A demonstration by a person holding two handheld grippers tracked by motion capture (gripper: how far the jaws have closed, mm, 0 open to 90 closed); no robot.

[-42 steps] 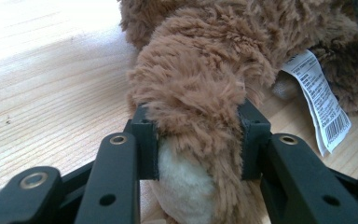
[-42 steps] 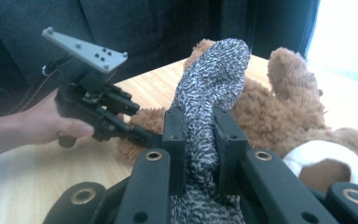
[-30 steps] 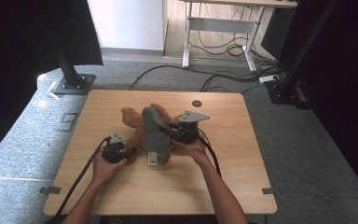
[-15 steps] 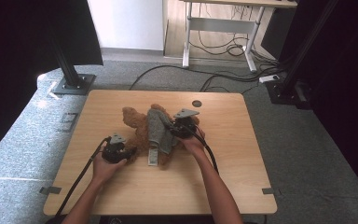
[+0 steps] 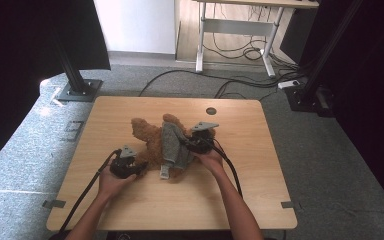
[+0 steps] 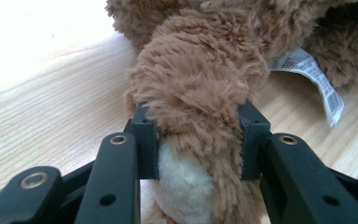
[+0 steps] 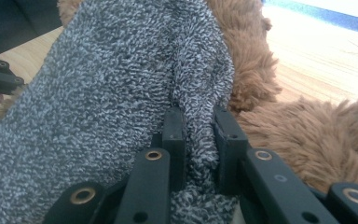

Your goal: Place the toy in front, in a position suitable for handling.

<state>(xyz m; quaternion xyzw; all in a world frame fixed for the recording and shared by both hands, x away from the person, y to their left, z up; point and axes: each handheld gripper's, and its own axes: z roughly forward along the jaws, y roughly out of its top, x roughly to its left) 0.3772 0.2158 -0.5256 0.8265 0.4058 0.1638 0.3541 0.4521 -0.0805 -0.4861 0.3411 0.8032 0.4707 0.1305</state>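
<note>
A brown plush bear (image 5: 147,137) lies on the wooden table (image 5: 130,210), with a grey knitted garment (image 5: 172,147) draped over its right side. My left gripper (image 5: 139,169) is shut on one of the bear's furry limbs (image 6: 198,88), whose cream sole shows between the jaws. My right gripper (image 5: 184,142) is shut on a fold of the grey knit (image 7: 121,102), the brown fur (image 7: 307,140) lying just beyond it. A white care label (image 6: 312,77) sticks out from under the bear.
A small dark round hole (image 5: 210,110) sits near the table's far edge. Black cables trail from both grippers toward the near edge. Black stands (image 5: 75,80) and a white desk frame (image 5: 230,30) are on the floor beyond the table.
My right gripper has come down and slightly toward the bear's middle with the grey knit, which now lies lower on the plush. The left gripper has stayed put.
</note>
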